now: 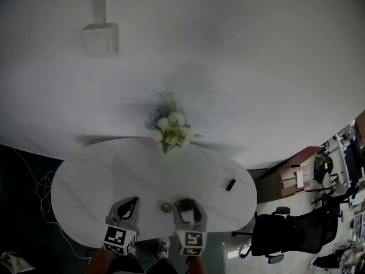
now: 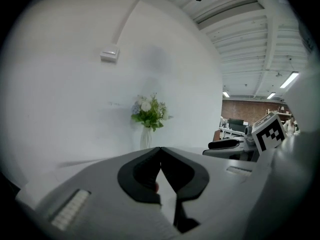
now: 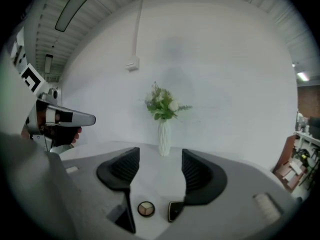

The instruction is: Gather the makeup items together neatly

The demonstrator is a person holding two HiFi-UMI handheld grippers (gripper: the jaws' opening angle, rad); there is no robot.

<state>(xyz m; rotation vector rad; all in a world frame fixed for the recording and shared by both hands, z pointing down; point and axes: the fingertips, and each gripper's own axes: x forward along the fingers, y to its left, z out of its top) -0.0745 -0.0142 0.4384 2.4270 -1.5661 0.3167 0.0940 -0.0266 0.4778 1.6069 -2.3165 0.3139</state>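
Left tool (image 2: 160,151) jaws together, right tool (image 3: 160,159) jaws apart and empty; I should set the stray dark item (image 1: 230,184) at frame right neatly beside the round compact (image 3: 146,209).

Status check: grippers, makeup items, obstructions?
Left gripper shut. Right gripper open, empty. Round compact and dark case side by side; third dark item apart. Vase clear of them.

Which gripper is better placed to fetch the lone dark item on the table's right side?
Right, most likely. The right gripper is on that side, nearer the dark item, with its jaws apart and empty; the left gripper is farther off, jaws together.
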